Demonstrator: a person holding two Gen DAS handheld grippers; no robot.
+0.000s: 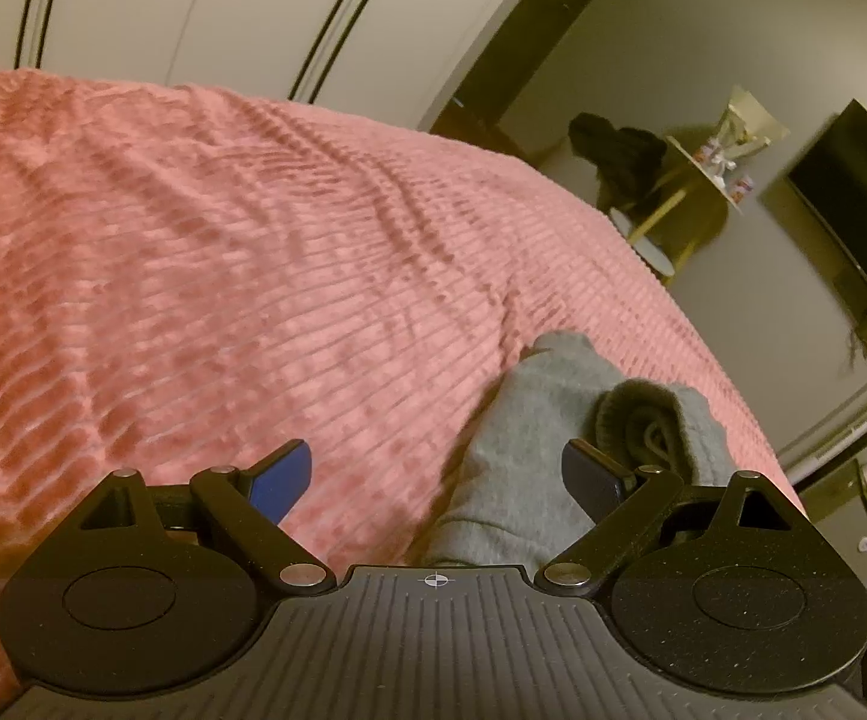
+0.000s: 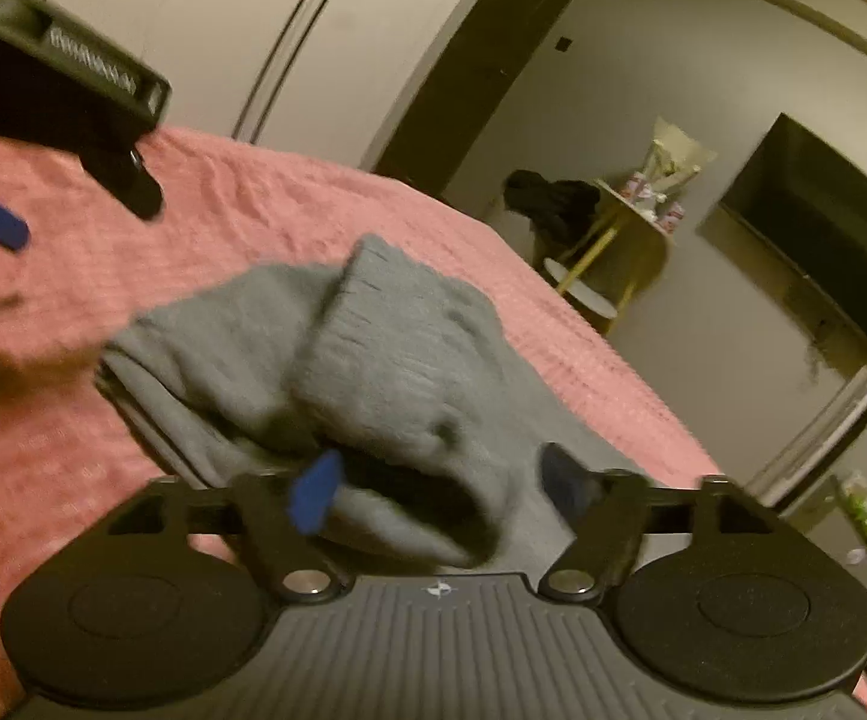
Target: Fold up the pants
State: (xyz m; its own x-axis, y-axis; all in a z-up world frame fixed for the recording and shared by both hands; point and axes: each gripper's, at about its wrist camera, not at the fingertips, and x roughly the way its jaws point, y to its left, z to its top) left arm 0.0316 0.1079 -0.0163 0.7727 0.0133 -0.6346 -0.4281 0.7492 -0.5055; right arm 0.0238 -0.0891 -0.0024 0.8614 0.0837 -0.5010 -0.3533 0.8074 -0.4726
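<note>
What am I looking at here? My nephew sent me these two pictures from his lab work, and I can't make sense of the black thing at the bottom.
The black thing is a hand-held two-finger gripper with a camera looking along its fingers. One picture comes from the left gripper, the other from the right gripper. Both are open and hold nothing. Crumpled grey fleece pants lie on a pink ribbed bedspread. In the right view the left gripper also shows at upper left, above the bedspread.
</note>
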